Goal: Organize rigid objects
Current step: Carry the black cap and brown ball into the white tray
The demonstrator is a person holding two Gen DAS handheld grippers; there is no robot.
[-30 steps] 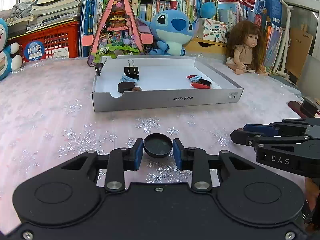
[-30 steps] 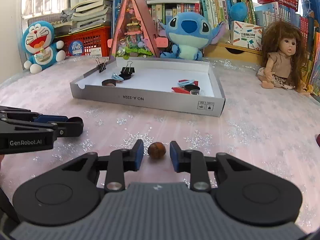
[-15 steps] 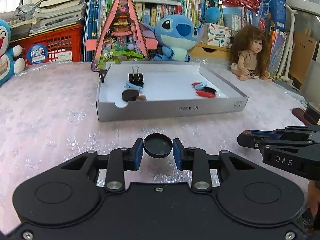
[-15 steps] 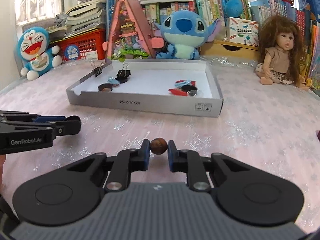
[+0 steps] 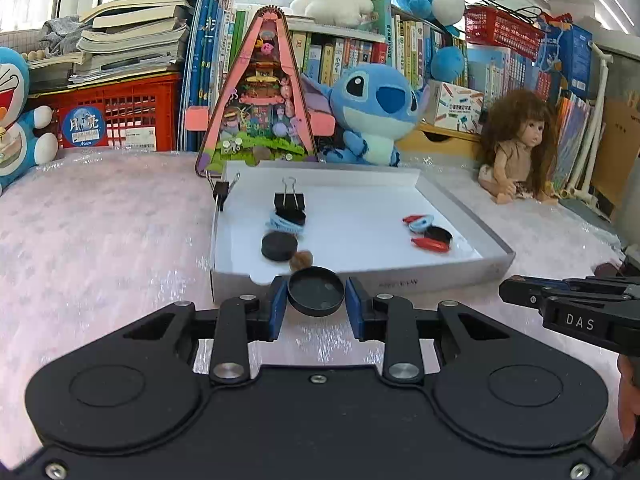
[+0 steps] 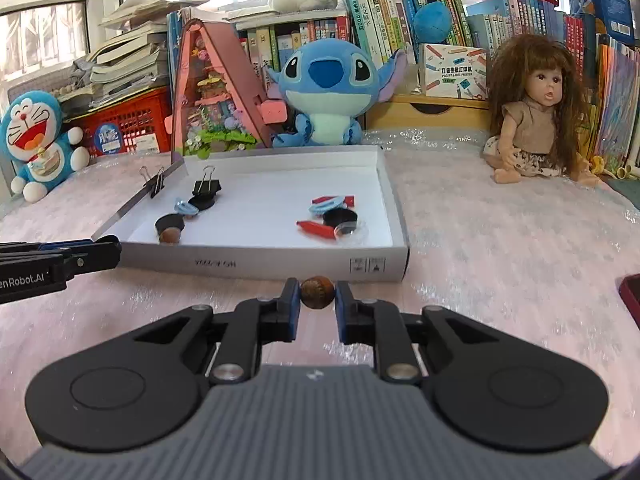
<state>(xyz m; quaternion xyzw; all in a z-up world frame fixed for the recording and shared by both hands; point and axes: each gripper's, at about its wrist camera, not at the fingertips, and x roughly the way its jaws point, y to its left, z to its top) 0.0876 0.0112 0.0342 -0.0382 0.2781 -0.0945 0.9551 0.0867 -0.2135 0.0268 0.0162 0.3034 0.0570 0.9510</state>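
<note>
The left gripper (image 5: 316, 307) is clamped on a black cap (image 5: 316, 291), and the right gripper (image 6: 317, 307) is clamped on a brown nut (image 6: 317, 292); both loads hang clear of the table, just short of the tray's (image 6: 256, 268) near wall. Inside the tray lie 2 groups: a black disc (image 5: 279, 246), a second nut (image 5: 301, 259) and a binder clip (image 5: 289, 202) at the left, red and blue clips (image 5: 424, 232) at the right. To finish this carry well, each hand should probably clear the near wall before lowering, drop its piece beside its match in the left group, and release only when low, since the nut will likely roll. Keeping the 2 grippers apart avoids a knock.
</note>
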